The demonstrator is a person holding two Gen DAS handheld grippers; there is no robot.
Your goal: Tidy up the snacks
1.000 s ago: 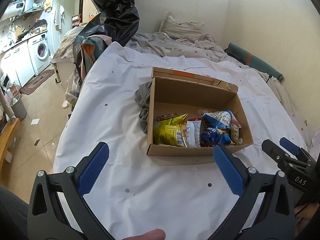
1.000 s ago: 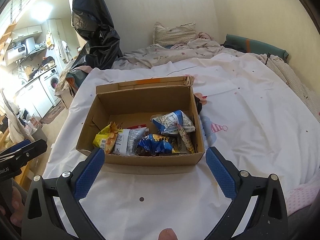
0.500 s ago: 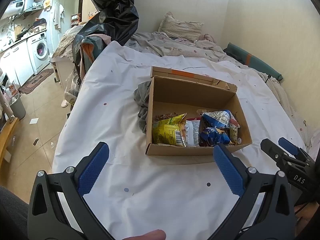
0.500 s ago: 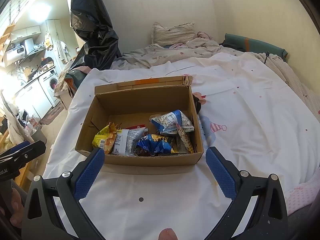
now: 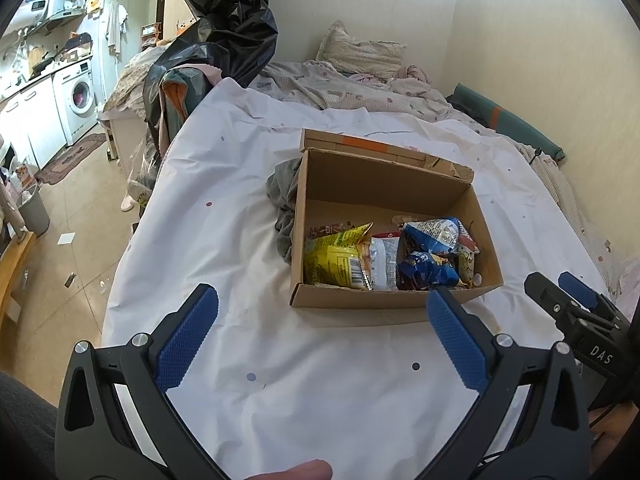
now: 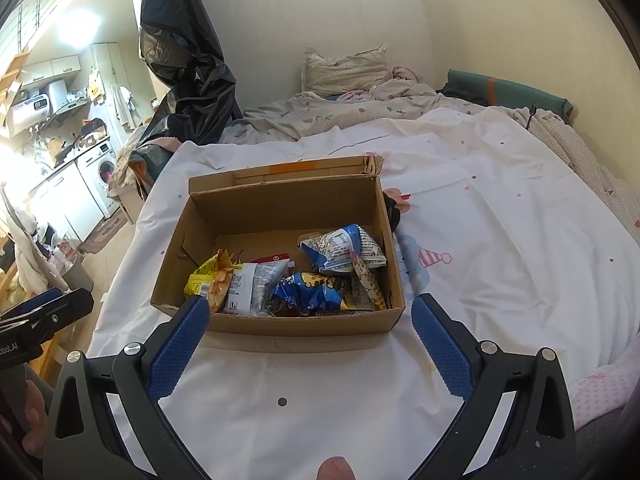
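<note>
A wide white sheet dotted with small coloured spots (image 5: pixel 320 392) covered the bed and served as the work surface, with rumpled patterned bedding (image 6: pixel 320 116) and a pale frilled pillow (image 6: pixel 344 68) at its far end against the wall. A crumpled black plastic bag (image 5: pixel 228 28) stood tall at the bed's far left corner. In the middle of the sheet sat an open brown cardboard box (image 6: pixel 280 322), its back flap marked with a strip of orange tape, and a bundle of grey cloth (image 5: pixel 284 196) lay touching its left wall. The snacks were all inside the box, crowded toward its near wall: a yellow crinkled snack bag with a barcode (image 5: pixel 334 258) at the left, a silvery-white packet (image 5: pixel 382 260) just beside it, a dark blue snack bag (image 6: pixel 316 292) at the near right, and a blue-and-white puffed bag (image 6: pixel 340 248) resting behind and partly on top of that one. The left gripper (image 5: pixel 320 332), black with blue ribbed pads, hovered above the sheet short of the box's near wall, its jaws spread wide and holding nothing. The right gripper (image 6: pixel 310 334) hung likewise just in front of the box, its jaws spread about as wide as the box and empty, touching none of the packets.
</note>
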